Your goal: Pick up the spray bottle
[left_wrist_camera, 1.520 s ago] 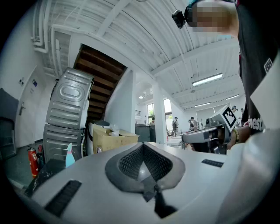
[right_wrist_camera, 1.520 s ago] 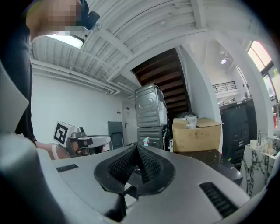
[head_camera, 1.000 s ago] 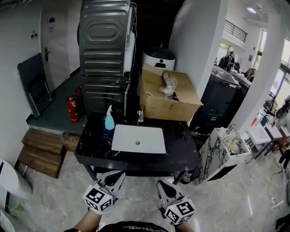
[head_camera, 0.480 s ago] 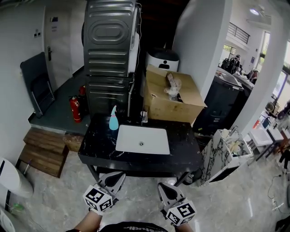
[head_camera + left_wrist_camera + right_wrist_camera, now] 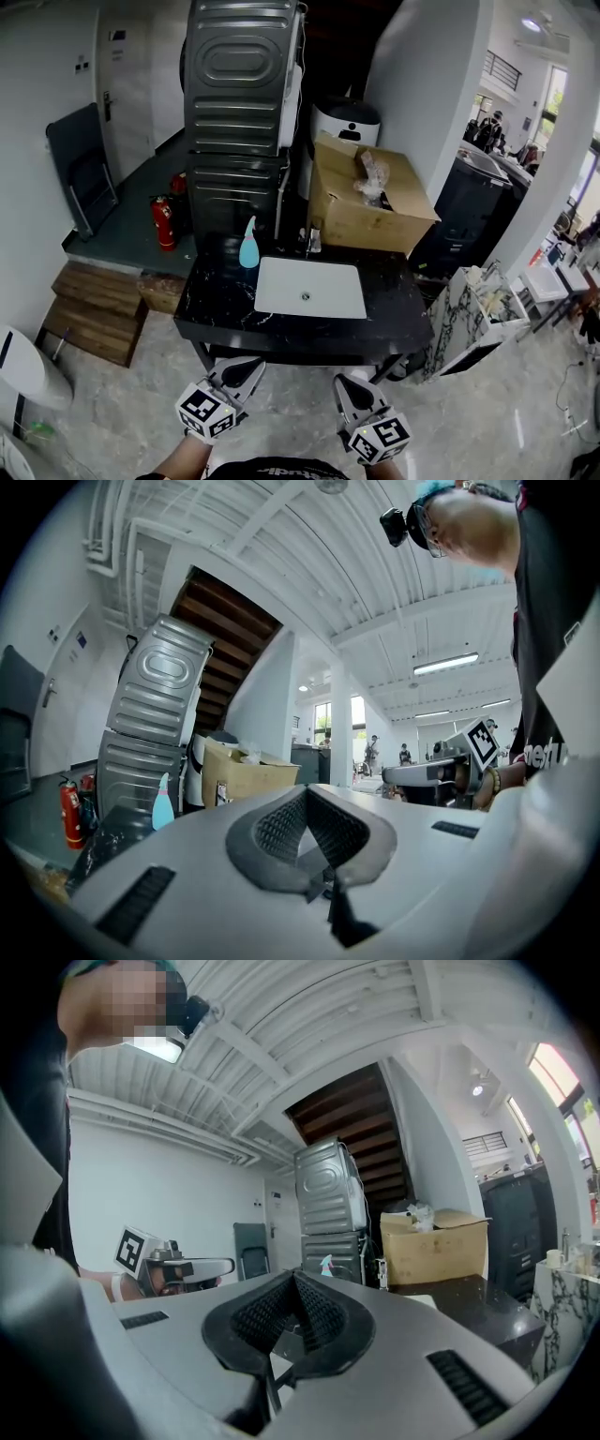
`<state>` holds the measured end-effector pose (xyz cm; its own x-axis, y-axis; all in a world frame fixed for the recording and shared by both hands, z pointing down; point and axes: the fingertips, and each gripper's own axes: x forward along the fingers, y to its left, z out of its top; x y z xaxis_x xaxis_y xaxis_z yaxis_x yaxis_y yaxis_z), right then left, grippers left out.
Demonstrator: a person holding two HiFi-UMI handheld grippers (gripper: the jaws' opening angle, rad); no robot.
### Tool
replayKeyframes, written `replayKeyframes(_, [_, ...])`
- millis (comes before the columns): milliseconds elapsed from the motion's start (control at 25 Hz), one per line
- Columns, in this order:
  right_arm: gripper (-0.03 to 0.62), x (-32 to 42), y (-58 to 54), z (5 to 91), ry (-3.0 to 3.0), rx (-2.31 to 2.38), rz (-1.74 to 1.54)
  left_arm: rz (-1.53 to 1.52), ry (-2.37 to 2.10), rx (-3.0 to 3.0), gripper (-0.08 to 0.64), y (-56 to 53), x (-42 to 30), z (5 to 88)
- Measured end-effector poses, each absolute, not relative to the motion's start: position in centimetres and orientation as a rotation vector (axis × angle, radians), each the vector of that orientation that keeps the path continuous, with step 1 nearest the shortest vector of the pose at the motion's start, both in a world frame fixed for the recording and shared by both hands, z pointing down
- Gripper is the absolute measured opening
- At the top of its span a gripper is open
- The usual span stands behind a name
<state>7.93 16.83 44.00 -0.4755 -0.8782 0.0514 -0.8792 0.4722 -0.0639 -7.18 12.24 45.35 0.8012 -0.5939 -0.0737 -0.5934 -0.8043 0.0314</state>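
I held the left gripper (image 5: 249,366) and right gripper (image 5: 346,382) pinched empty and level, nothing being within reach: the spray bottle (image 5: 248,249) stood well apart on the counter (image 5: 221,305), at the left one's twelve o'clock and ten o'clock of the sink (image 5: 310,287).

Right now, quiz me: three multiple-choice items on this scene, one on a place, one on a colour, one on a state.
1. The spray bottle stands: A) left of the white sink B) on a wall shelf C) inside a bucket.
2. The fire extinguisher is: A) green B) red C) yellow.
3. The left gripper is: A) shut on the bottle B) open C) shut, empty.
Answers: 1 A, on the black counter beside the basin; 2 B, its body shows red; 3 C, its jaws meet with nothing between.
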Motion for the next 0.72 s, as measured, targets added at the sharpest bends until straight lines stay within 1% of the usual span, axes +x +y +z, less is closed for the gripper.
replayKeyframes(200, [0.035,6.5,16.3,44.7,-2.654,1.634,0.126,-0.121,-0.974,2.963,0.015,11.1,-9.1,46.2])
replayKeyframes(440, [0.037,7.1,14.7,45.6,-2.623,1.658,0.136,-0.156,-0.980,2.932,0.015,9.1,-8.7,47.1])
replayKeyframes(720, [0.037,8.6,8.3,47.2,-2.637,1.608,0.117,-0.152,-1.042,2.907,0.015,3.4,-7.2,47.8])
